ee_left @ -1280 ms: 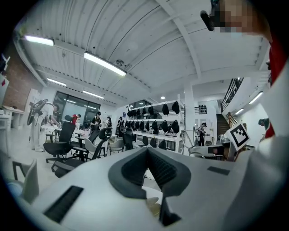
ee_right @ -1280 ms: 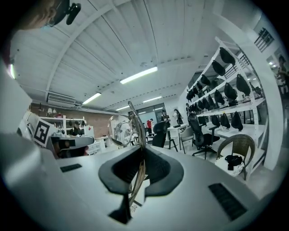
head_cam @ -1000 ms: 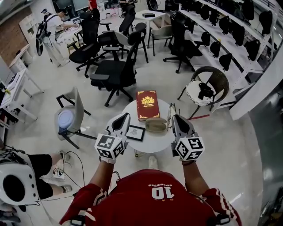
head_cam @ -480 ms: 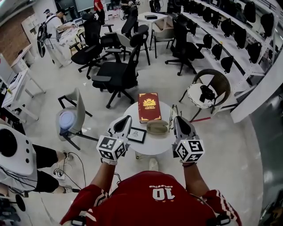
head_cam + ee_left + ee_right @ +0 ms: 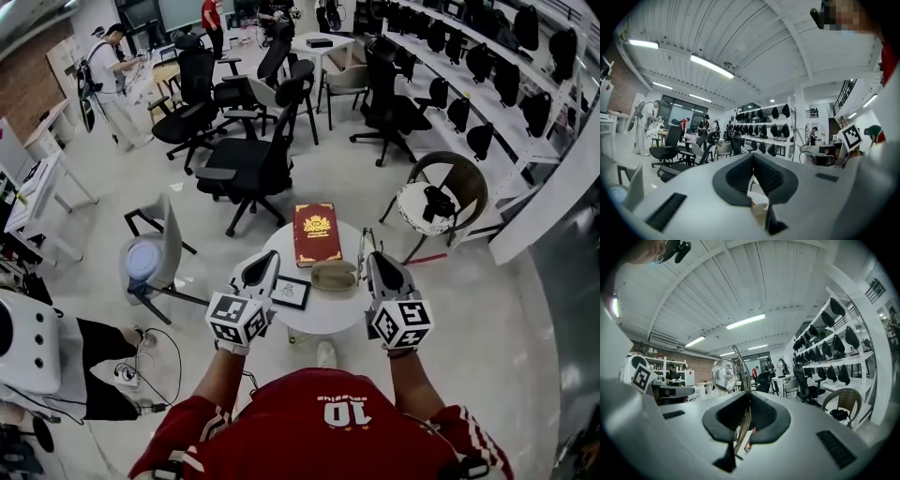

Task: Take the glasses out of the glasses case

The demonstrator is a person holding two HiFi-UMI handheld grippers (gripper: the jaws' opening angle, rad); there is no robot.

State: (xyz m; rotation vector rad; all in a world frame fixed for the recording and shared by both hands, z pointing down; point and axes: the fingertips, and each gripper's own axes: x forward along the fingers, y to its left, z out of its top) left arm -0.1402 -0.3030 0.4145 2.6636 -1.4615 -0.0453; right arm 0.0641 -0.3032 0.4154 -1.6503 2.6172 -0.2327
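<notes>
The right gripper (image 5: 749, 397) has its jaws pressed together on the thin metal frame of the glasses (image 5: 724, 375). In the right gripper view one round lens rises from the pinch toward 11 o'clock, and a temple end hangs below the pads. In the head view the right gripper (image 5: 375, 258) is held over the 3 o'clock edge of the round white table (image 5: 352, 302), with the glasses (image 5: 363, 246) sticking out past its tips toward 12 o'clock, clear of the tabletop.

The left gripper (image 5: 752, 157) has its jaws closed against each other with nothing between them. In the head view the left gripper (image 5: 265, 259) hovers over the table's 9 o'clock side.

The glasses case (image 5: 333, 275), an olive oval, lies on the table between the two grippers, at about 8 o'clock from the right gripper's tips. A red book (image 5: 317, 232) lies flat at 11 o'clock from the case. A small framed picture (image 5: 291, 291) sits at 8 o'clock from the case, just beside the left gripper.
</notes>
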